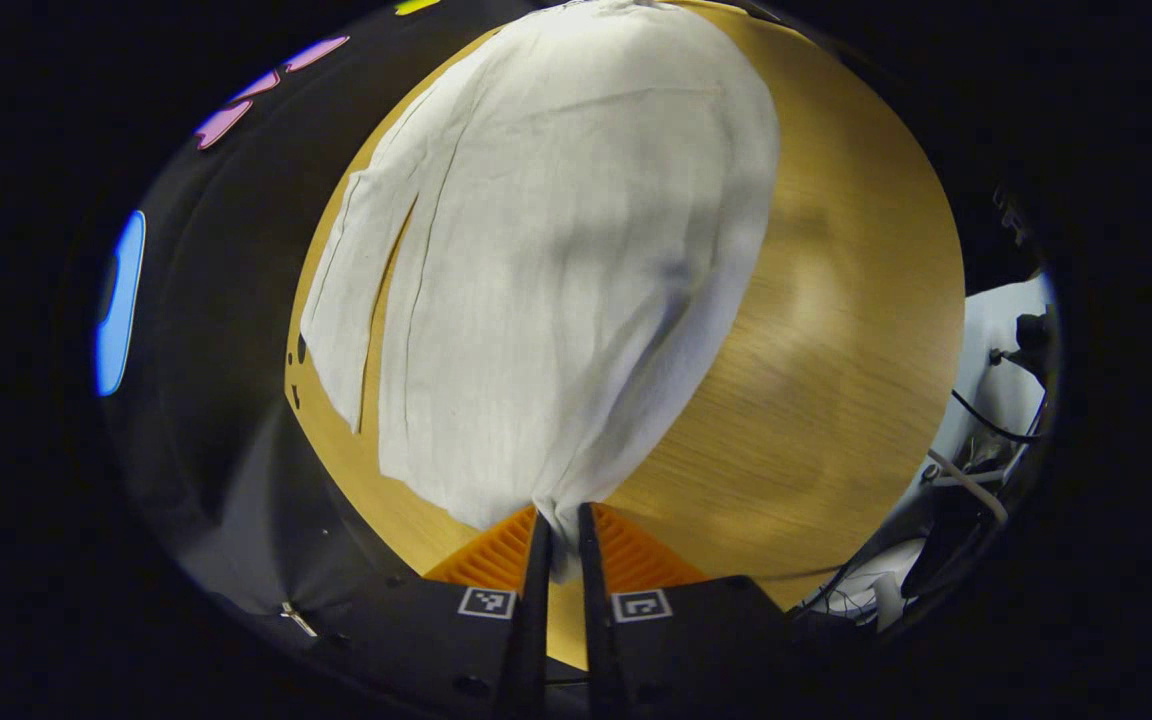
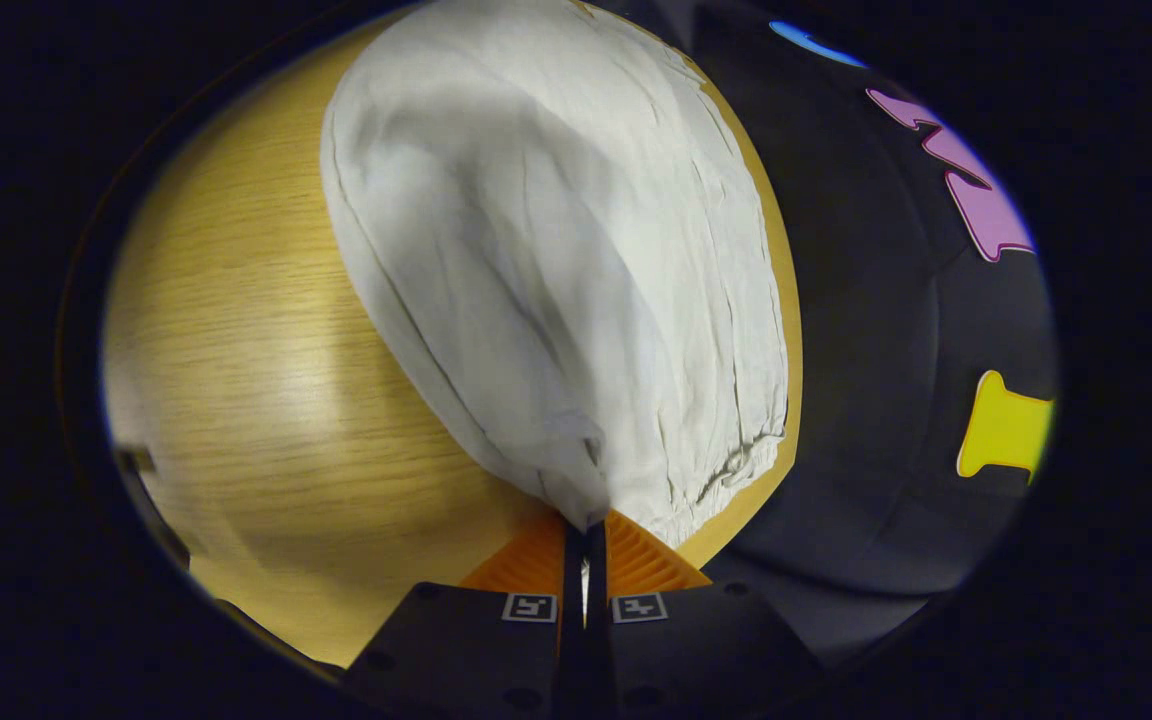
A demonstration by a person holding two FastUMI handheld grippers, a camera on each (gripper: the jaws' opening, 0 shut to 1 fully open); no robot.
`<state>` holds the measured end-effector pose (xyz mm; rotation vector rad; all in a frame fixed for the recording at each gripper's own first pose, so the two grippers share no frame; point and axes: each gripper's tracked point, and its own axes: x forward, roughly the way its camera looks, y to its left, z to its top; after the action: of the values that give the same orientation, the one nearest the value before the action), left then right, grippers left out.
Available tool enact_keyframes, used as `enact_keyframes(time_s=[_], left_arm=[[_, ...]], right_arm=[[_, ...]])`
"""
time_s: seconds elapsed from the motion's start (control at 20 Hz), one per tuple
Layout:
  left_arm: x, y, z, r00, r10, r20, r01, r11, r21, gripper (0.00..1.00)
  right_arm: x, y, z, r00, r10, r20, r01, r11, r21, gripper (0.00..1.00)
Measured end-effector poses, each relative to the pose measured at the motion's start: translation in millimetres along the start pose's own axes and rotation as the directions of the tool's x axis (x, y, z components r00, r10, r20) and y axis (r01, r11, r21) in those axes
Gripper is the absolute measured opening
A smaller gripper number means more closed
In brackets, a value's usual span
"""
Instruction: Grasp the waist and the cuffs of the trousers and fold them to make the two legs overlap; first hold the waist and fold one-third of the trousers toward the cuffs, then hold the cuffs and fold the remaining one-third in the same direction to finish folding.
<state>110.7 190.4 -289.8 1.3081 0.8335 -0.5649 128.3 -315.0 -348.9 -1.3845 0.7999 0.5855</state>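
White trousers lie spread on a round wooden table. In the left gripper view, my left gripper is shut on the cuff end, and the cloth rises from the table into its fingers. One leg's edge lies apart at the left. In the right gripper view, the trousers show their gathered elastic waist near the table's edge. My right gripper is shut on a pinch of the waist cloth, lifted off the table.
The black cloth wall stands close behind the table's edge in both views. Cables and white equipment sit beyond the table at the right of the left gripper view. Bare wood lies beside the trousers.
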Motion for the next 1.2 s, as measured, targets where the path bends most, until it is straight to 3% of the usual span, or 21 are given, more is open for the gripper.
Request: enact_keyframes(time_s=[0.05,0.25,0.6,0.85,1.2], left_arm=[[4,5,1,1.000,0.012,-0.005,-0.012,1.000,-0.007,0.15],[6,11,3,0.997,0.082,-0.013,-0.082,0.996,-0.029,0.07],[2,26,8,0.977,0.213,-0.015,-0.214,0.970,-0.118,0.06],[-21,88,10,0.940,0.340,-0.008,-0.332,0.913,-0.236,0.06],[-37,185,39,0.877,0.481,0.020,-0.459,0.848,-0.265,0.05]], right_arm=[[0,0,0,1.000,-0.002,0.001,0.002,1.000,-0.004,0.05],[0,0,0,1.000,-0.007,-0.001,0.007,1.000,-0.015,0.05],[0,-6,-1,1.000,-0.001,-0.016,0.001,0.999,0.040,0.05],[-19,-30,2,0.997,-0.076,0.005,0.076,0.993,0.094,0.05],[-21,-114,8,0.978,-0.208,0.011,0.203,0.962,0.180,0.05]])
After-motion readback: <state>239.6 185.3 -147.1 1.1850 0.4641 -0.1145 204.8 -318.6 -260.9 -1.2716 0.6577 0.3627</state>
